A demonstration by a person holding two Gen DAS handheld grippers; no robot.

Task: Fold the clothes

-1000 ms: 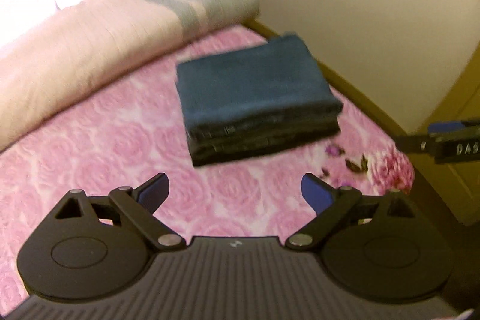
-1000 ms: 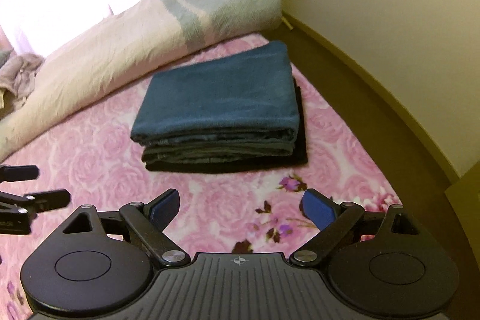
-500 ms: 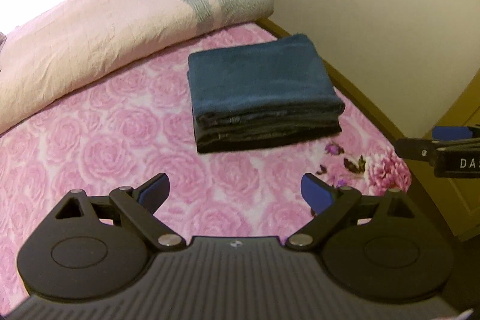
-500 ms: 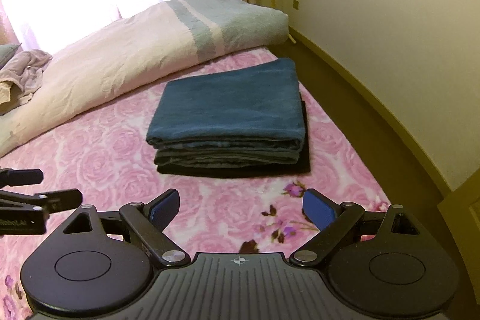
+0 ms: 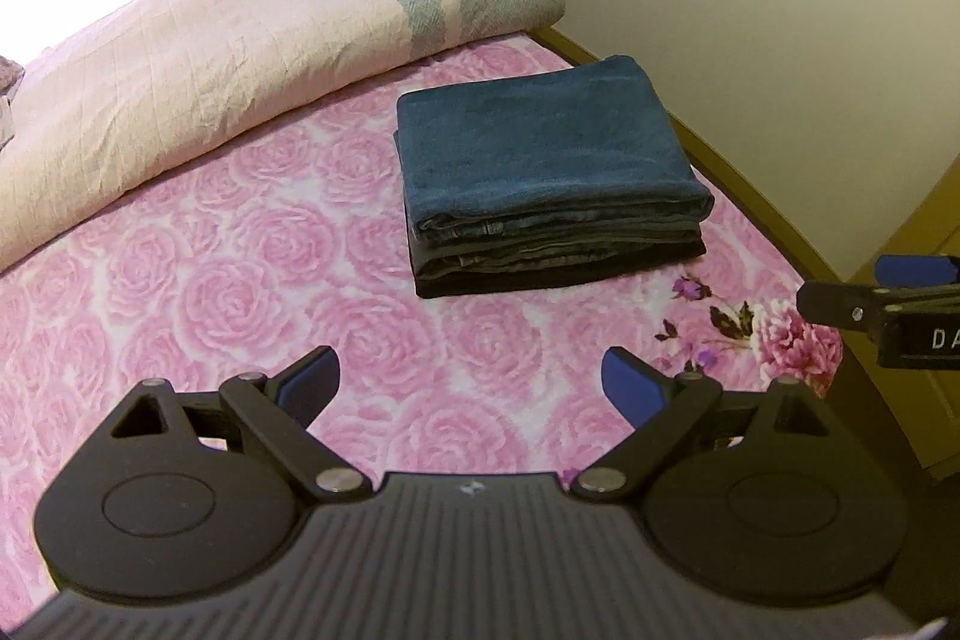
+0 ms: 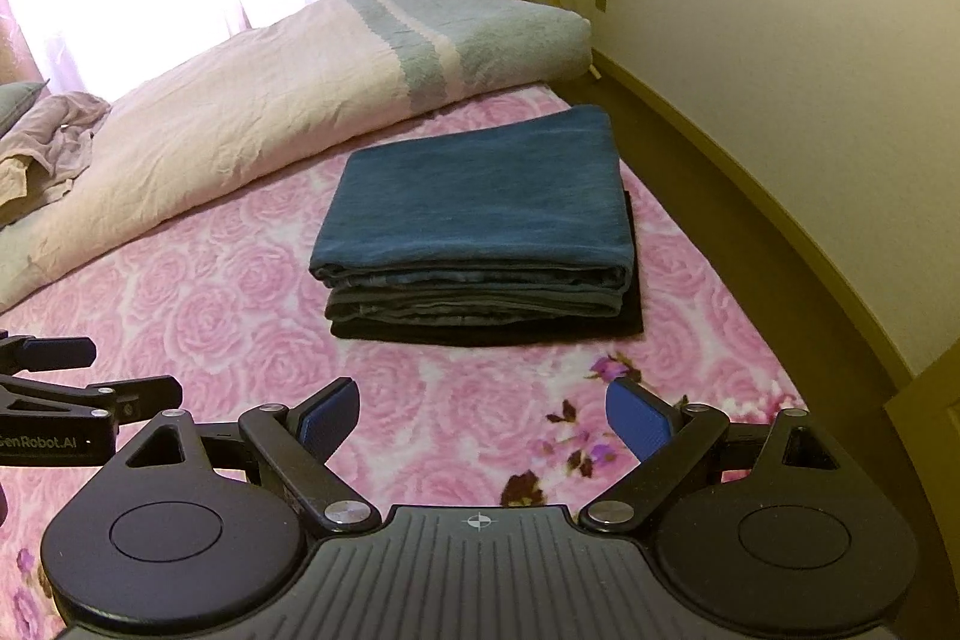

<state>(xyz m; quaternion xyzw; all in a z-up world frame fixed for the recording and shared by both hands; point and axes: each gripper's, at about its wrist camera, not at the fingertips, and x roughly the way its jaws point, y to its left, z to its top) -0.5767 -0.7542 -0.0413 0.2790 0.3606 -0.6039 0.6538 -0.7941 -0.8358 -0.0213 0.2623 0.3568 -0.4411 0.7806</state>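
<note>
- lying near the right edge of the bed (image 5: 198, 292), toward its far right corner, is a neat stack of folded clothes (image 5: 546, 172): a blue piece on top, greyish-blue folded layers under it, and a black piece at the bottom touching the pink rose-patterned cover.
- the stack's folded edges face the cameras; in the right wrist view the black bottom piece (image 6: 630, 244) pokes out a little past the blue one on the right side.
- the left gripper (image 5: 471, 382) hovers above the near part of the bed, its blue-padded fingers (image 5: 312, 382) spread wide with nothing between them, well apart from the stack.
- the right gripper (image 6: 480, 418) is likewise spread wide and empty, over the flower print near the bed's near right corner, also apart from the stack.
- each gripper shows at the edge of the other's view, side by side.
- a rolled cream quilt (image 6: 252, 118) with a grey-blue striped end lies along the far edge of the bed, just behind the stack without touching it.
- crumpled pale cloth (image 6: 54, 142) sits at the far left corner, beside the quilt.
- a cream wall (image 6: 780, 40) with sockets runs along the right side, apart from the bed.
</note>
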